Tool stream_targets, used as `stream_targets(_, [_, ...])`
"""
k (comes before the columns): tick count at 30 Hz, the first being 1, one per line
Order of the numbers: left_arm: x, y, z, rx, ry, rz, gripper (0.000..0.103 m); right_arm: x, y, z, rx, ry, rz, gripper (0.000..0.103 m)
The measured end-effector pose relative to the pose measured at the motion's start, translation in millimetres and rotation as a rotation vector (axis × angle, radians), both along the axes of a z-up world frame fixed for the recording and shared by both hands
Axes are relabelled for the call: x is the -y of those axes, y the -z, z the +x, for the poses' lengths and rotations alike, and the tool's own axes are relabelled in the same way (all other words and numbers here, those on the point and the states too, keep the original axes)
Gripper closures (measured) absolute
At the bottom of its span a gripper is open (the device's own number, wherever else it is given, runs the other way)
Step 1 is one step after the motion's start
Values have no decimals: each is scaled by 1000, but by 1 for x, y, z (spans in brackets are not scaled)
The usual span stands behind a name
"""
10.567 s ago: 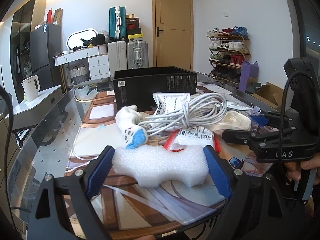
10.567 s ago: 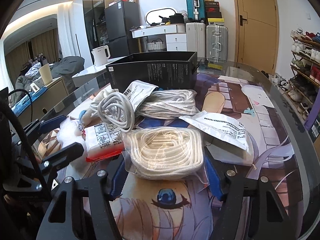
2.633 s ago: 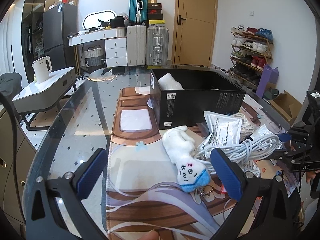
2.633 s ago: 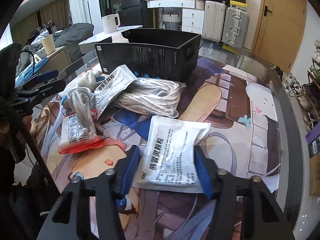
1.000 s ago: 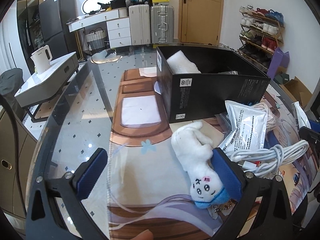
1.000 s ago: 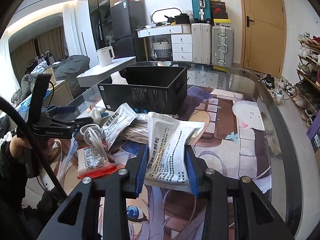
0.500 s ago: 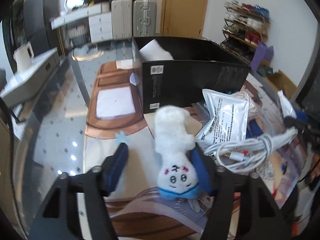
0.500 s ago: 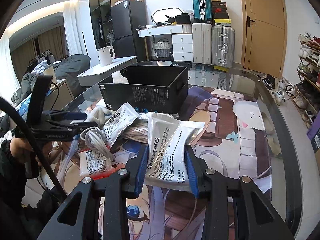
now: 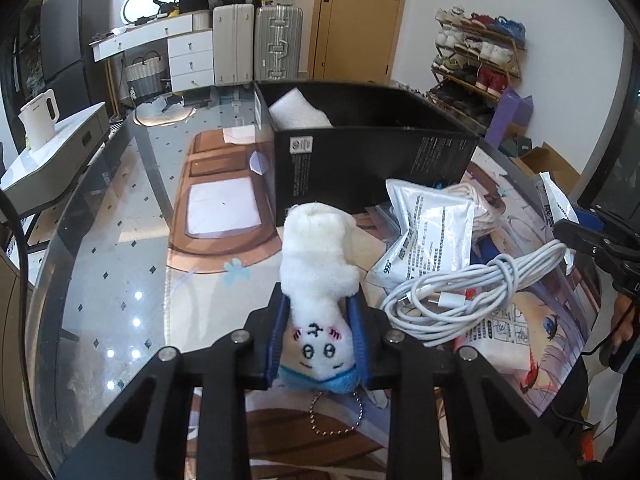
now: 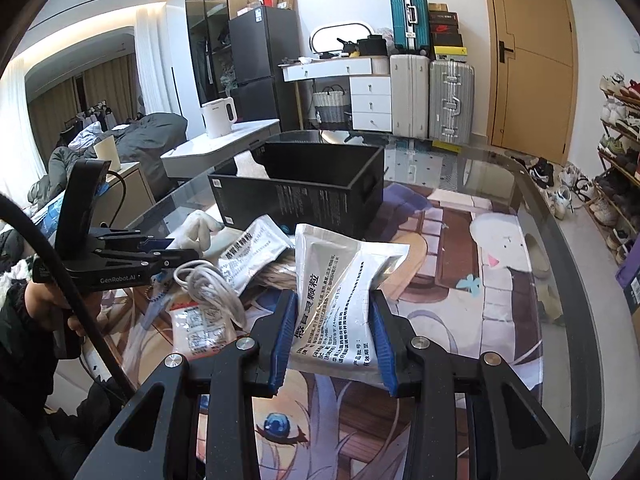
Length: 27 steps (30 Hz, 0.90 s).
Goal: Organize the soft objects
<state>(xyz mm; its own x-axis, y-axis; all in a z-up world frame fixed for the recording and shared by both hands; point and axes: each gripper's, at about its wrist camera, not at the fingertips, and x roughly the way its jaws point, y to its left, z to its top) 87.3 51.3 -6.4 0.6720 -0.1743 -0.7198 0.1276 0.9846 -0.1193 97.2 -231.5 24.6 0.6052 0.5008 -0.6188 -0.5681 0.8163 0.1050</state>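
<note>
The plush toy (image 9: 318, 280) is white with a blue cap, pink cheeks and black stitched eyes. The box (image 9: 376, 160) is black, the foam (image 9: 298, 114) inside it white. The coiled cable (image 9: 460, 296) is white. The pouch (image 10: 340, 304) is silver-white with black print. The tabletop (image 9: 100, 280) glass is dotted with dark diamonds.

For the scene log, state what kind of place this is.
Most likely a lived-in home, a combined living and entry area. A shoe rack stands by the door, suitcases line the wall beside a white dresser, and a kettle sits on a side counter.
</note>
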Motion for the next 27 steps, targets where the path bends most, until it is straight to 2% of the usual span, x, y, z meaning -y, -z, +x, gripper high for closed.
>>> stream_targets(12, [-21,-38,-14,124,-47,-11,76,-12,-30,-3,70,-4,22,67])
stream_targets(27, [-20,-68,0,204,-56,-14,76,-36,-51,15,98,-46,14,67])
